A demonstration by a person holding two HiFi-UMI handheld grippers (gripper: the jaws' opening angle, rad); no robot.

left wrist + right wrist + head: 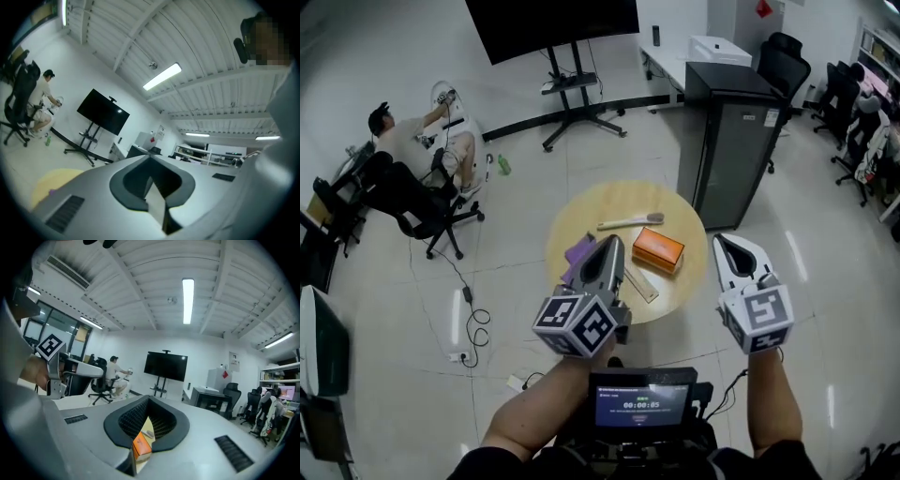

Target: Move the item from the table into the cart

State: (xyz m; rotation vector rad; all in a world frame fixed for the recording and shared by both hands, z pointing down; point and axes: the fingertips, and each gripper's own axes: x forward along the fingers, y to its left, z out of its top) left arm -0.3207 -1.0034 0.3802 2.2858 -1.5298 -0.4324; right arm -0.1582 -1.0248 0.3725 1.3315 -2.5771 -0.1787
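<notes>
A round wooden table (581, 211) carries an orange box (658, 250), a long-handled brush (630, 222), a purple item (579, 251) and a flat pale stick (642, 286). My left gripper (612, 246) is shut and empty, held level over the table's near left edge, beside the purple item. My right gripper (722, 242) is shut and empty, off the table's right edge. In the right gripper view the orange box (141, 446) shows through the slit between the jaws. The left gripper view shows the table (51, 180) at lower left. A tall dark cabinet-like cart (731, 141) stands behind the table.
A person (403, 141) sits on an office chair at the far left. A TV on a wheeled stand (572, 84) is at the back. Black chairs (783, 61) stand at the back right. Cables and a power strip (464, 319) lie on the floor, left of the table.
</notes>
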